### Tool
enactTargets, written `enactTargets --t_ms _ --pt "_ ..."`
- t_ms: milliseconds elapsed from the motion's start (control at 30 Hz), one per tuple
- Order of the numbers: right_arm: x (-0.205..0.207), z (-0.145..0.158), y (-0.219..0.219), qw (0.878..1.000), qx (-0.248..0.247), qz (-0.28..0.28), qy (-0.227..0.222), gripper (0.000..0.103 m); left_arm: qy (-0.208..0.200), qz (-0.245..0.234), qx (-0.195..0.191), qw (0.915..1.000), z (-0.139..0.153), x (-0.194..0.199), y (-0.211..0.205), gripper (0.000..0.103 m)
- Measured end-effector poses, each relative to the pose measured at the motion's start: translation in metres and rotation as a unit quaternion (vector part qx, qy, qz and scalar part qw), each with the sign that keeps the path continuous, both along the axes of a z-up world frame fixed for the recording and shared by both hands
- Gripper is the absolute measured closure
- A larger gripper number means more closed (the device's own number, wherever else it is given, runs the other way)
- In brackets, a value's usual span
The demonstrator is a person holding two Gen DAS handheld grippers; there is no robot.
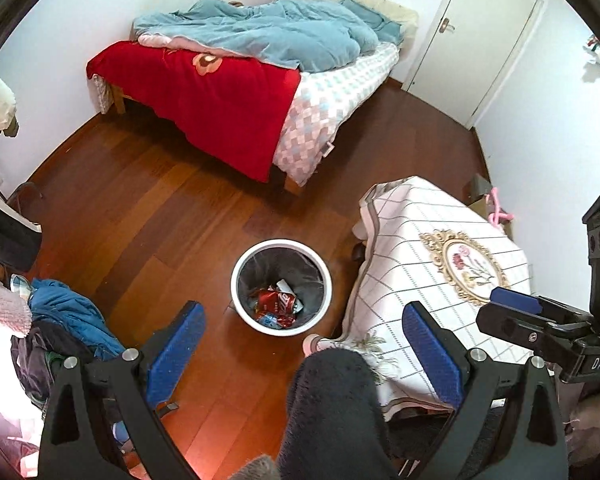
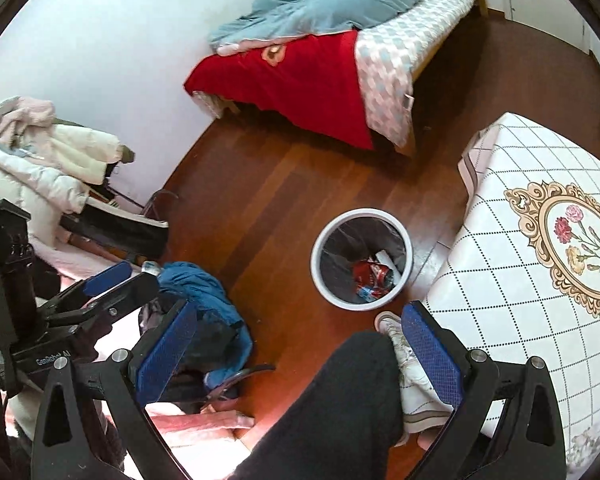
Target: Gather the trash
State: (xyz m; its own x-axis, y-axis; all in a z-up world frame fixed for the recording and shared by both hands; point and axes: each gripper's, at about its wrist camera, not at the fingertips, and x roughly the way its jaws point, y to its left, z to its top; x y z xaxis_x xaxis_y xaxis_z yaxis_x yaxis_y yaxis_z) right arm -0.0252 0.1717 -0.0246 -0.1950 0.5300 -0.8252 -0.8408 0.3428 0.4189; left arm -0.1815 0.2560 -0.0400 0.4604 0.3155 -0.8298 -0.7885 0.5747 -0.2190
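Observation:
A white trash bin [image 1: 244, 312] with a dark liner stands on the wooden floor and holds red crumpled wrappers [image 1: 274, 304]; it also shows in the right wrist view [image 2: 324, 284], with the wrappers [image 2: 372, 276] inside. My left gripper [image 1: 304, 340] is open and empty, held high above the floor near the bin. My right gripper [image 2: 300, 340] is open and empty too, at about the same height. The right gripper also appears at the right edge of the left wrist view [image 1: 524, 312], and the left gripper at the left of the right wrist view [image 2: 112, 288].
A table with a checked floral cloth [image 1: 440, 280] stands right of the bin. A bed with red and blue blankets [image 1: 236, 92] fills the far side. Clothes [image 1: 64, 320] pile up at the left. The person's dark-trousered leg [image 2: 340, 408] and white shoe [image 2: 412, 380] are below.

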Motion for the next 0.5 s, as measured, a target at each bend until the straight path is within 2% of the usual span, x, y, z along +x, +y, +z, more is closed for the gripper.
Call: enactTargets --t_ms 267,500 --pt "-0.015 0.027 -0.008 1.0 0.014 0.024 0.007 0.0 -0.013 -0.002 0.009 0.9999 0.024 -0.014 -0.012 0.003" --pt "-0.027 0.038 -0.012 0.999 0.017 0.037 0.004 0.0 -0.024 -0.002 0.011 0.9997 0.032 -0.02 -0.016 0.003"
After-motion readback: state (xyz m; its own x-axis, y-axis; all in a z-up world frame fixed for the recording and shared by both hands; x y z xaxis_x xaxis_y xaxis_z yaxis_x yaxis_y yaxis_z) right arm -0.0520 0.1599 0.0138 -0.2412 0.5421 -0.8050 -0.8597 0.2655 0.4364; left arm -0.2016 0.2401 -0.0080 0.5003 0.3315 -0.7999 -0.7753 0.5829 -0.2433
